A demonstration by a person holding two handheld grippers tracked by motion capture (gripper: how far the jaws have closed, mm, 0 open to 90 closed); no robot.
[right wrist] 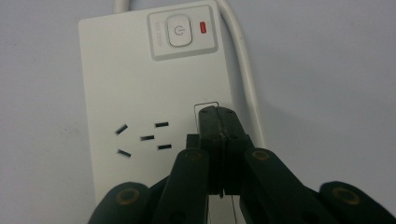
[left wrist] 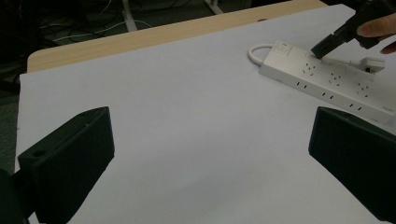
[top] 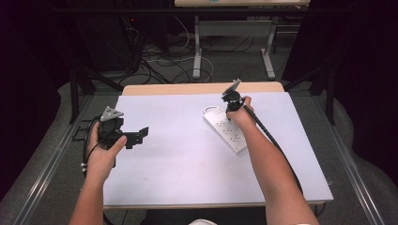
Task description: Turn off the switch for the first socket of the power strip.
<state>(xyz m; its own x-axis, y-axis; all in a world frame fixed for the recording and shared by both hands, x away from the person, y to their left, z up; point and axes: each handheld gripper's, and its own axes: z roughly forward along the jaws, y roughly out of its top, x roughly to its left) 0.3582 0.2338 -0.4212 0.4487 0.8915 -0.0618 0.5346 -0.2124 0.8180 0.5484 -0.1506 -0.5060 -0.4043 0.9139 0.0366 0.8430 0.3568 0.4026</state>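
The left claw (top: pixel 138 135) hovers released, jaws spread wide, over the near left of the pale lavender sheet-covered surface (top: pixel 178 164). Farther off, the right claw (right wrist: pixel 219 122) is clenched, its tips pressing down on the long white plastic power strip (top: pixel 225 129), just below its round power button (right wrist: pixel 179 31).

Dark room — cable-strewn floor (top: pixel 155 63)

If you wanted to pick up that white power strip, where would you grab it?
Grip the long white plastic power strip across its narrow width near the middle, coming straight down from above. It lies flat on the pale table sheet, and its long straight sides suit two jaws.
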